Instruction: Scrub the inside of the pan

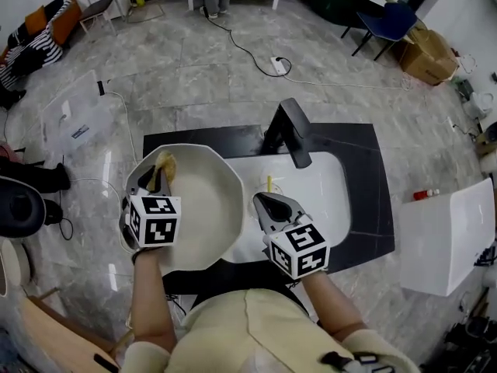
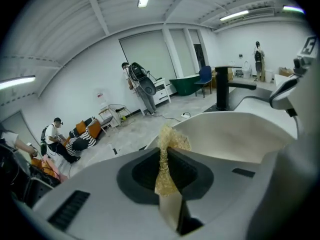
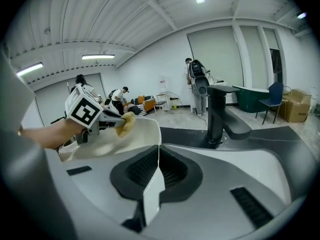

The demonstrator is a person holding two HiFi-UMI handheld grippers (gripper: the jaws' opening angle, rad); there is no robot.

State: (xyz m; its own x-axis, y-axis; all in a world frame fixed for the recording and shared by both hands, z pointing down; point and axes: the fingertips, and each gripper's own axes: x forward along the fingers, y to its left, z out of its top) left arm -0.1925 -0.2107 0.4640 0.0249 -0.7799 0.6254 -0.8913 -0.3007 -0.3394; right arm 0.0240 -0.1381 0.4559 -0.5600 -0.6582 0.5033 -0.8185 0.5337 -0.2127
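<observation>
- The pan (image 1: 208,208) is cream-white and smooth, with a faceted, roughly eight-sided rim and a shallow, matte hollow.
- It sits over the left end of the black desk (image 1: 363,155). Its left side hangs out past the desk edge above the floor (image 1: 194,76), and its right rim is just beside the sink (image 1: 322,196).
- The pan's open face turns up toward the head view. It looks about as broad as it is long, and no handle can be made out.
- The left claw (image 1: 154,179) is clamped tight on a yellow, coarse, fibrous sponge (image 1: 165,164). The sponge bulges out past the tips at the pan's far left rim, and its long axis runs along the jaws, away from the person.
- In the left gripper view the sponge (image 2: 172,140) fills the slit between the jaws of the left claw (image 2: 166,156).
- The right claw (image 1: 262,205) is closed on the pan's thin right rim. The right gripper view shows the white edge pinched between the jaws of the right claw (image 3: 157,156).
- The sink is a glossy white oblong basin set into the desk.
- A squared, matte black faucet (image 1: 291,130) rises behind the sink and juts over it.
- A white box (image 1: 450,235) stands to the right of the desk.
- The floor is grey marbled tile, with a cable and a power strip (image 1: 278,66) lying on it.
</observation>
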